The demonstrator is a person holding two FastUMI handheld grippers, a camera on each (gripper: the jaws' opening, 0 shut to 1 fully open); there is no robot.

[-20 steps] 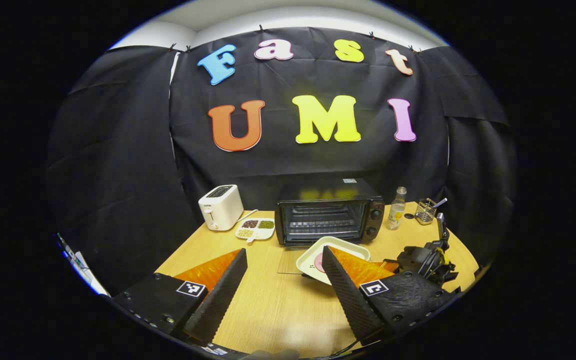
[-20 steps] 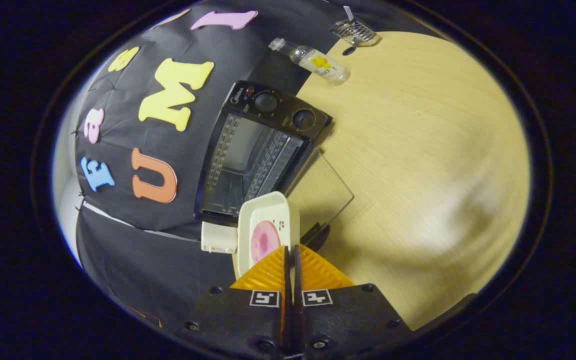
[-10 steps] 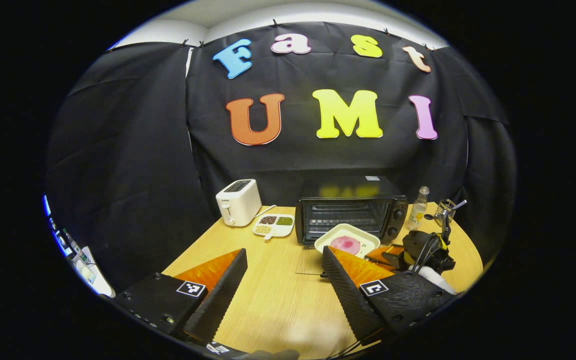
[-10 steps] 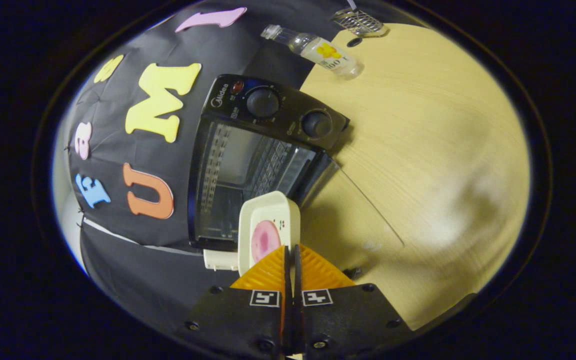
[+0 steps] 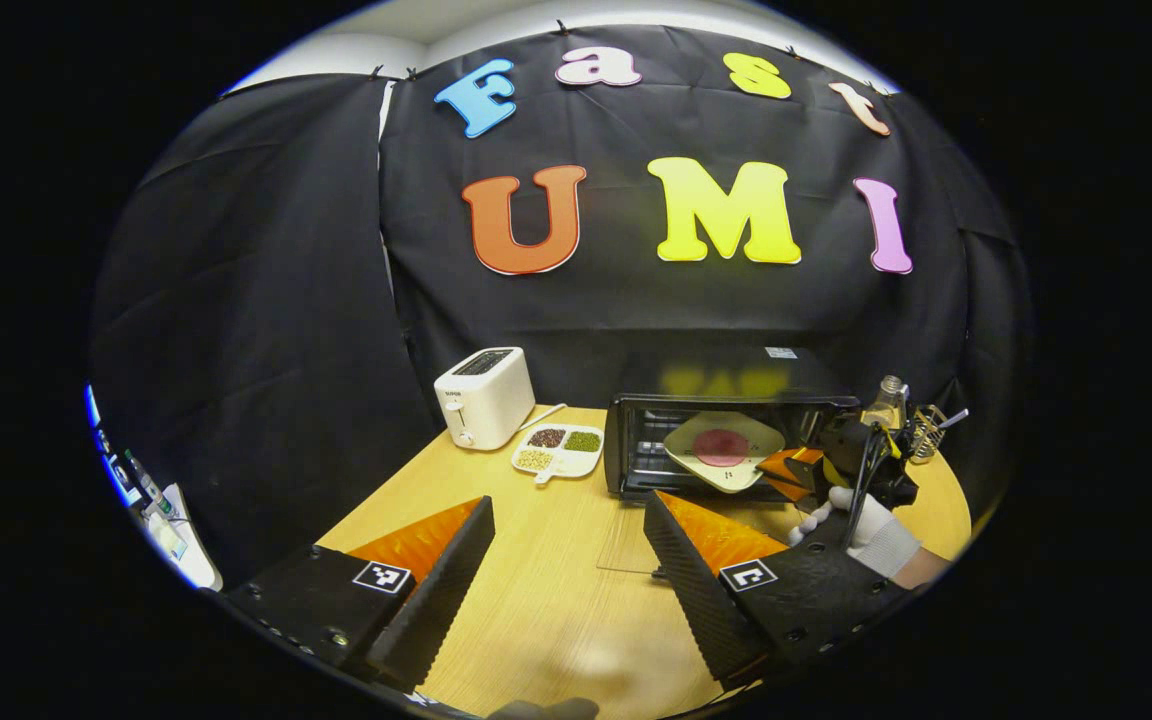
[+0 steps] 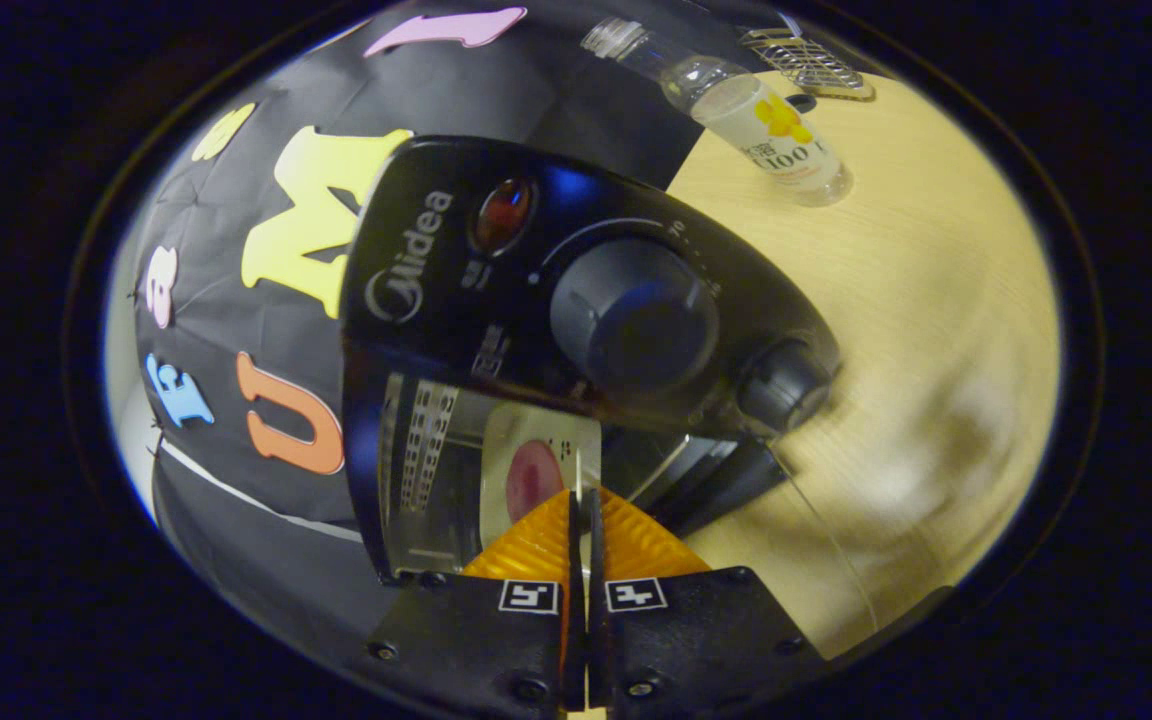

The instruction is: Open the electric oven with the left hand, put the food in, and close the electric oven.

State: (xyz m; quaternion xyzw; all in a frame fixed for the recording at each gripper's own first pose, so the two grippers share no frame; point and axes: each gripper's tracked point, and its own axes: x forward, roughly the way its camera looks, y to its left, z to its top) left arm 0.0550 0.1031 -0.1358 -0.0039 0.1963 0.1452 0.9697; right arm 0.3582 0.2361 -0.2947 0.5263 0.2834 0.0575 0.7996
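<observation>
The left tool (image 5: 566, 560) hangs over the worktop (image 5: 546, 600), its fingers apart with nothing between them. Farther off, the right tool (image 6: 581, 500) is clamped on the rim of the white food tray (image 5: 723, 449), which sits tilted inside the open electric oven (image 5: 636, 450).

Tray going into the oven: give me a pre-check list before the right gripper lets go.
1. Oven door fully open, glass flat on the table: ok.
2. Right gripper jaws shut on the tray edge: ok.
3. Tray level: not ok, it looks tilted in the left gripper view.
4. Tray resting on the rack inside: cannot tell.
5. Pink food on the tray: ok.
6. Left gripper open, well back from the door: ok.
</observation>
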